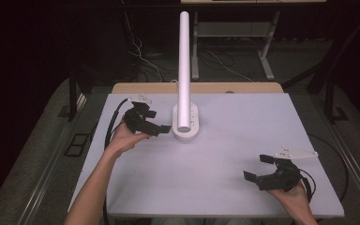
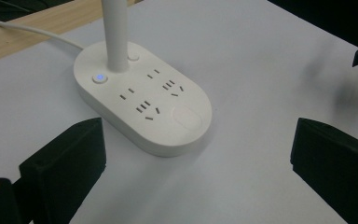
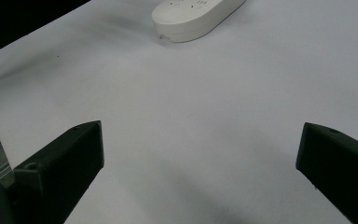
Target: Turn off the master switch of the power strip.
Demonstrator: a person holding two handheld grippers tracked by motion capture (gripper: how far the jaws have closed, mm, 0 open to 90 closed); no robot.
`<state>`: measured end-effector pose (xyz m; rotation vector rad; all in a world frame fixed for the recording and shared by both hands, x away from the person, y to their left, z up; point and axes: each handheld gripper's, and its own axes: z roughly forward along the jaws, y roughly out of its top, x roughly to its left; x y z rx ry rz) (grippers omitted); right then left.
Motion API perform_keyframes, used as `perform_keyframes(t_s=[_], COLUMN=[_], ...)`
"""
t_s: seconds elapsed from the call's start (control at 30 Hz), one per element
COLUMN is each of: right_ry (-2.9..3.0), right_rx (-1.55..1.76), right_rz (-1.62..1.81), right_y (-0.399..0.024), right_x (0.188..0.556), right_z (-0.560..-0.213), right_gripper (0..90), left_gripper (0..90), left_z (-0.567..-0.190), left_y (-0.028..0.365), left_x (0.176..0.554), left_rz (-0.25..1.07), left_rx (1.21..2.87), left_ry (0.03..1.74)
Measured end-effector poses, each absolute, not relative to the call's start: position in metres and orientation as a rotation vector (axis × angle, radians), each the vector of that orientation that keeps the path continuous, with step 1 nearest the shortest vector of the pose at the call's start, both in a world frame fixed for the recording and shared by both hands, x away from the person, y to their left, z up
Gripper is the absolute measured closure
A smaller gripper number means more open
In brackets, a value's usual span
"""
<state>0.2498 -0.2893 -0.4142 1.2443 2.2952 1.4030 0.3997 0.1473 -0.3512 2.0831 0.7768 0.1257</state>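
**One socket base, two open grippers**

We count one white oval socket base (image 2: 142, 100) on the table (image 1: 225, 140), with one white pole (image 1: 183, 65) rising upright from its far end. In the left gripper view we see a lit blue button (image 2: 99, 78) beside the pole's foot, several sets of socket slots on the top face, and one white cable (image 2: 28, 30) leaving the base toward the table's wooden edge.

The base lies just ahead of our left gripper (image 1: 157, 127), whose jaws stand wide apart and empty, their tips near the base but not touching it. Our right gripper (image 1: 258, 168) is well apart from the base, which lies far ahead of it across bare tabletop; its jaws are also spread and hold nothing. Nothing stands between either gripper and the base.
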Motion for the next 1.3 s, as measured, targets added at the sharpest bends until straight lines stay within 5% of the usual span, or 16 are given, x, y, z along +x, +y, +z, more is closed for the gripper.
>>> perform_keyframes(t_s=[1.3], right_ry=[2.295], right_rx=[1.263], right_rz=[1.403], right_y=[-0.291], right_x=[0.25], right_z=[-0.415], right_gripper=[0.3], left_gripper=[5.8], left_z=[-0.361], left_y=[0.136], left_x=[0.458], left_rz=[0.155], left_rx=[2.078], left_ry=[0.863])
